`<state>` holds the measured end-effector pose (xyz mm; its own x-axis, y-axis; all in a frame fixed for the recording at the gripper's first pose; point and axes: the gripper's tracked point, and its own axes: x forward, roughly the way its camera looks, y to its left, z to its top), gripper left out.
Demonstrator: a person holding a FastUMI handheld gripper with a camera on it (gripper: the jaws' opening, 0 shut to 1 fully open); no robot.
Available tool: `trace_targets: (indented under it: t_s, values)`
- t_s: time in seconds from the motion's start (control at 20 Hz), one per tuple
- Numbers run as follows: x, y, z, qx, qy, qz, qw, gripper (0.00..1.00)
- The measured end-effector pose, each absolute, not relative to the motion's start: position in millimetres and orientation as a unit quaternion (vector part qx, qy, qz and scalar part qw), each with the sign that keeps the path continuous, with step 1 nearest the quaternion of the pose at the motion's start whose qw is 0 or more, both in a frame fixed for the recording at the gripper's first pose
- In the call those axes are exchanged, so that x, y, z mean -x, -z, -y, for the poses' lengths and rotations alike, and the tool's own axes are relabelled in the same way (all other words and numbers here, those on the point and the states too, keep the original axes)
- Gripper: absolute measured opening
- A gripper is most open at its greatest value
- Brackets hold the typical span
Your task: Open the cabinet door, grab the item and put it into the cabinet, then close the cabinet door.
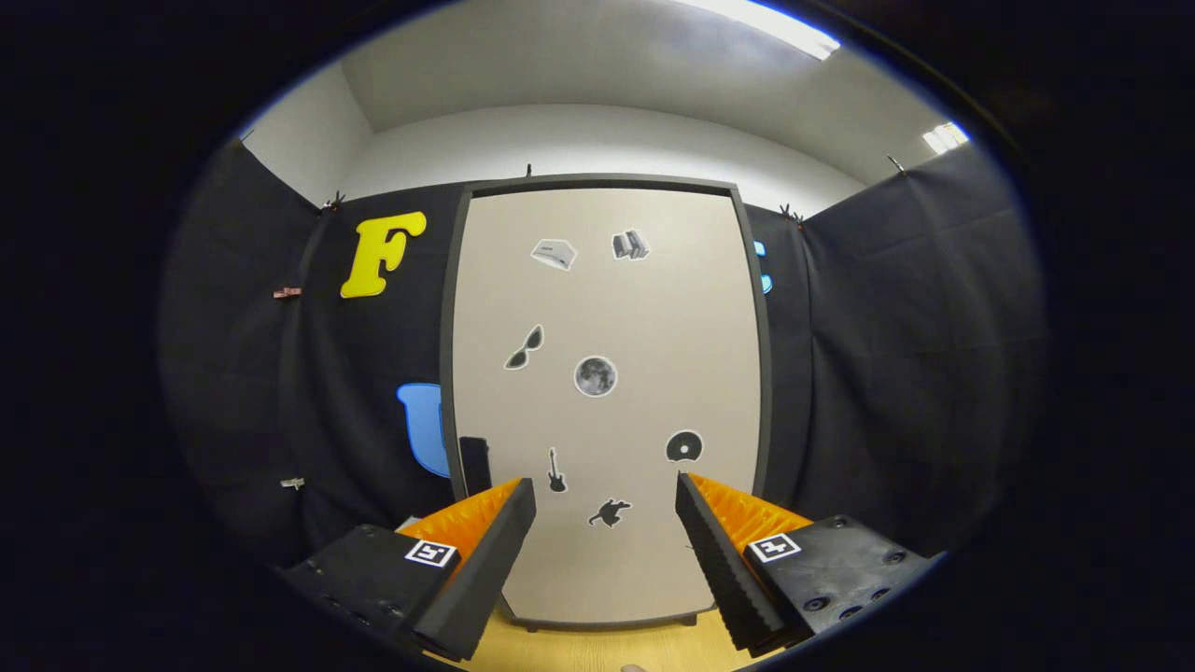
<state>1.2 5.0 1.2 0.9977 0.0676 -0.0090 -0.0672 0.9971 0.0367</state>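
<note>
Hand-held gripper [605,523] spread wide, nothing between the fingers. Wooden surface [597,646] runs under them up to the cabinet base. Cabinet [607,401] stands upright just ahead, centred between the fingers, door [616,317] closed flat in its dark frame. Dark handle [474,464] on the door's lower left edge, just beyond the left finger. Small stickers [595,376] scattered over the door face. Item to stow: can't tell where it is.

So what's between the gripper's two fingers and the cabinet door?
Nothing: the open gripper holds nothing, and only bare wooden table lies before the closed cabinet door, as the gripper view shows.
</note>
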Motion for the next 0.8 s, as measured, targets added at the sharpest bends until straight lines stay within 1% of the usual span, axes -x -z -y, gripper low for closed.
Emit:
trace_targets:
  t_s: [0.4, 0.8]
  values:
    - [-7, 18, -38, -0.009, -0.096, -0.024, 0.995, 0.97]
    - [-55, 61, -82, 0.01, -0.106, -0.045, 0.993, 0.97]
